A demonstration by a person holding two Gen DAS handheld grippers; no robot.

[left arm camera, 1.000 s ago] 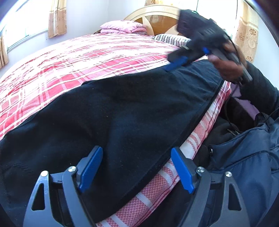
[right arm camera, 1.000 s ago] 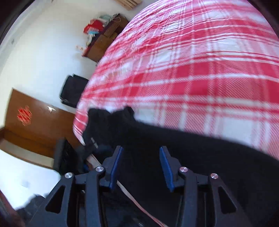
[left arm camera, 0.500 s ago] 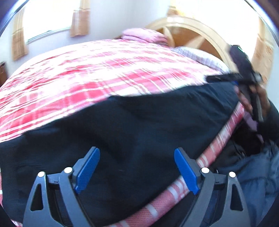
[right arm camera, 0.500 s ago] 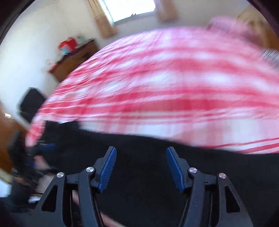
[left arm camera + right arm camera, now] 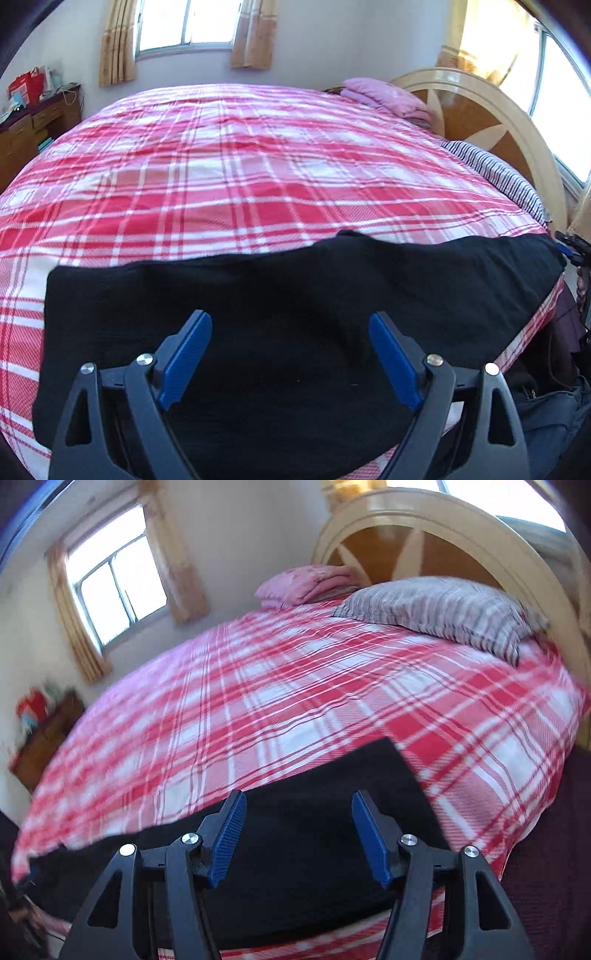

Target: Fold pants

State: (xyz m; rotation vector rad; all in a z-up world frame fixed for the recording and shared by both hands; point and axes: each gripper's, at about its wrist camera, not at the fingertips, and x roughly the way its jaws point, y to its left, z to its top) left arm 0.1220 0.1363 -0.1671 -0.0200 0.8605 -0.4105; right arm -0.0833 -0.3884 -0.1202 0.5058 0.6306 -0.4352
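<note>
Pants [image 5: 295, 295] near edge hidden behind left tongs [image 5: 290, 354], right view blurred

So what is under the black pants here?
The black pants lie flat on the red plaid bedspread, near its front edge. The plaid shows on every side of them. Whatever part of the bedspread sits directly beneath is covered, so nothing else can be confirmed there.

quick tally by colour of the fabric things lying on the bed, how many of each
black pants: 1
red and white plaid bedspread: 1
pink folded fabric by the headboard: 1
grey striped pillow: 1
total: 4
</note>
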